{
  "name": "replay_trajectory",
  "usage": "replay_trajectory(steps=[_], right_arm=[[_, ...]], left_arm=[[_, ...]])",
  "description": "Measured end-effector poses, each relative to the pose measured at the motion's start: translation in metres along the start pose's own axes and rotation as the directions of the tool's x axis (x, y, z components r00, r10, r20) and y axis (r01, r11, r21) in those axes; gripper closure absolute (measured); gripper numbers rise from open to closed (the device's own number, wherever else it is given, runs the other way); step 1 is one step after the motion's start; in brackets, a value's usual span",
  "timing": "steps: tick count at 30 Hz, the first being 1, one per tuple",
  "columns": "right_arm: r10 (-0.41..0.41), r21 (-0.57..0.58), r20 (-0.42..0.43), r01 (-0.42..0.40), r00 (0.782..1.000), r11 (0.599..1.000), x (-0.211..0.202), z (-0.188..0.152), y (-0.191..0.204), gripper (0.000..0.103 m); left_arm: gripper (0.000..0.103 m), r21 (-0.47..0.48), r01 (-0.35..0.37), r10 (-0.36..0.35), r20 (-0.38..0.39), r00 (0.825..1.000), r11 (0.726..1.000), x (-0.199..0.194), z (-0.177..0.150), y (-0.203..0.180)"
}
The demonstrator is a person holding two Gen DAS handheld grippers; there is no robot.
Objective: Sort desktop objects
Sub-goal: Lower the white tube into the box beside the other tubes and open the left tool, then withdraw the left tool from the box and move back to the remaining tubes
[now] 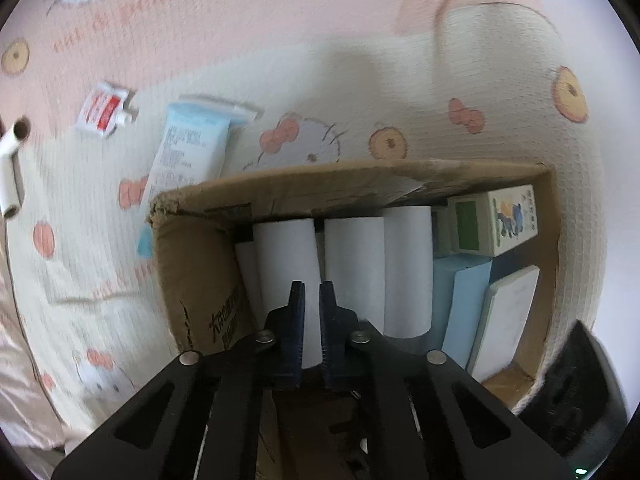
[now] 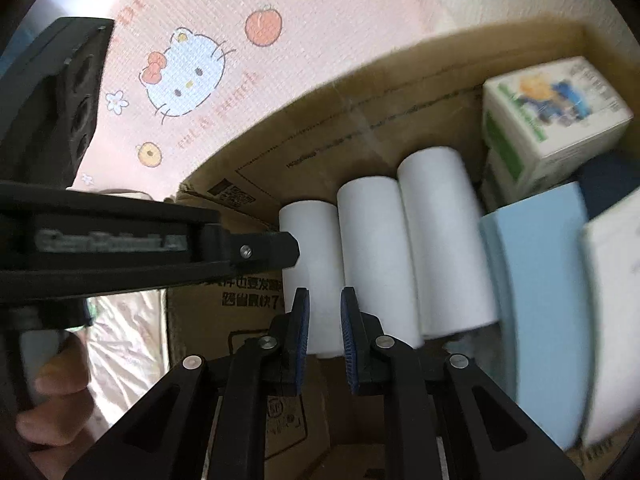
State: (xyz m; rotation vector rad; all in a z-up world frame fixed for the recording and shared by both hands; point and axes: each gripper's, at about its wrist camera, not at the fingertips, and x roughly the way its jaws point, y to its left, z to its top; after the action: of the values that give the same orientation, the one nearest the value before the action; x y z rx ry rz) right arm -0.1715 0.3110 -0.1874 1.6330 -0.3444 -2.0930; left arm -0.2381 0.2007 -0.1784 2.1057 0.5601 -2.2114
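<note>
both grippers are held above an open cardboard box (image 1: pixel 280 192) that sits on a pink and cream cartoon-print mat (image 1: pixel 280 40). the left gripper (image 1: pixel 312 292) is seen with its jaws drawn nearly together, only a thin slit left between them and nothing clamped there. the right gripper (image 2: pixel 325 300) is likewise closed to its narrowest, a small gap remaining, with nothing held. white rolls (image 1: pixel 356 260) are laid side by side in the box; beside them a green and white carton (image 1: pixel 496 224), light blue boxes (image 1: pixel 464 296) and a white flat box (image 1: pixel 508 316) are packed. outside the box, on the mat, a pale blue tube (image 1: pixel 192 148), a red and white tube (image 1: pixel 104 110) and white pipe pieces (image 1: pixel 12 160) are left lying. fingers (image 2: pixel 56 384) of a person are seen at the lower left of the right view.
</note>
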Motion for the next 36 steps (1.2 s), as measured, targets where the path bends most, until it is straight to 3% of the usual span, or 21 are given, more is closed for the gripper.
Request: replay_trajectory(steps=[6, 13, 18, 21, 25, 29, 36], right_arm=[[-0.038, 0.004, 0.076, 0.038, 0.996, 0.999, -0.038, -0.001, 0.016, 0.09], [-0.123, 0.026, 0.126, 0.121, 0.984, 0.992, -0.062, 0.003, 0.028, 0.09], [-0.163, 0.056, 0.139, 0.157, 0.977, 0.986, -0.08, -0.013, 0.031, 0.09], [-0.203, 0.016, 0.136, 0.203, 0.97, 0.979, -0.083, -0.025, 0.044, 0.09], [-0.254, -0.03, 0.136, 0.261, 0.957, 0.965, -0.076, -0.032, 0.061, 0.09], [-0.294, -0.075, 0.138, 0.306, 0.946, 0.949, -0.068, -0.038, 0.08, 0.09], [-0.394, -0.199, 0.174, 0.425, 0.902, 0.883, -0.06, -0.049, 0.116, 0.09]], left_arm=[[0.098, 0.062, 0.037, -0.041, 0.065, 0.997, 0.997, -0.015, -0.009, -0.001], [0.098, 0.119, 0.151, -0.166, 0.129, 0.978, 0.981, -0.045, -0.027, 0.009], [0.098, 0.164, 0.226, -0.255, 0.189, 0.948, 0.96, -0.058, -0.042, 0.027], [0.098, 0.192, 0.23, -0.27, 0.223, 0.936, 0.954, -0.06, -0.052, 0.035], [0.098, 0.26, 0.282, -0.343, 0.23, 0.911, 0.923, -0.062, -0.064, 0.045], [0.098, 0.345, 0.233, -0.343, 0.303, 0.889, 0.909, -0.074, -0.077, 0.052], [0.098, 0.459, 0.193, -0.398, 0.404, 0.824, 0.867, -0.095, -0.101, 0.085]])
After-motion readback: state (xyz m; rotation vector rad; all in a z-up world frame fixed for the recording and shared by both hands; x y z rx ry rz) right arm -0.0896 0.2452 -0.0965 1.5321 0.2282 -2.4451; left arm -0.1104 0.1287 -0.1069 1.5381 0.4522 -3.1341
